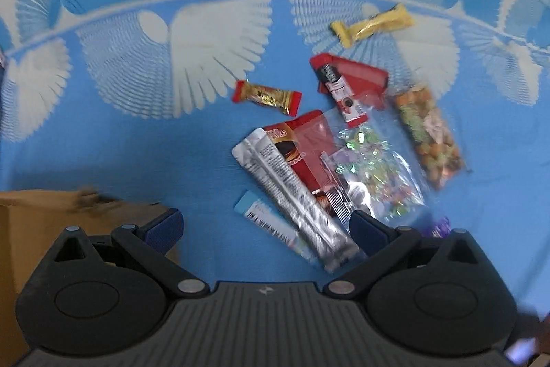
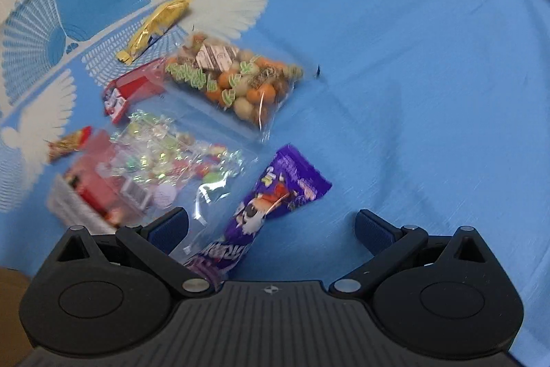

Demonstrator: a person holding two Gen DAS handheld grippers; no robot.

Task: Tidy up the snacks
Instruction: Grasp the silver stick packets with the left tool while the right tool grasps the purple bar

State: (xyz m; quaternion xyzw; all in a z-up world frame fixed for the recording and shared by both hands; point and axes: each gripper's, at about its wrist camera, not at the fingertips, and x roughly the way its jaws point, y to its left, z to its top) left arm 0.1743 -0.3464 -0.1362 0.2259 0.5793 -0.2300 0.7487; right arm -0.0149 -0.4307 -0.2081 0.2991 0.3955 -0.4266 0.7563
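A blue cloth [image 1: 137, 143] with white fan patterns covers the whole surface. A cardboard box [image 1: 41, 222] sits at the left edge, beside the left gripper [image 1: 264, 226], whose fingers are spread wide with nothing between them. The right gripper [image 2: 271, 229] is likewise spread and empty, above a purple packet [image 2: 271, 198]. The snacks lie clustered on the cloth: a clear bag of coated nuts [image 2: 233, 81], a clear bag of shiny candies [image 1: 374, 167], a red pouch [image 1: 309, 143], a silver sachet [image 1: 295, 195], a red carton [image 1: 347, 85], a yellow bar [image 1: 374, 24] and a gold candy [image 1: 268, 97].
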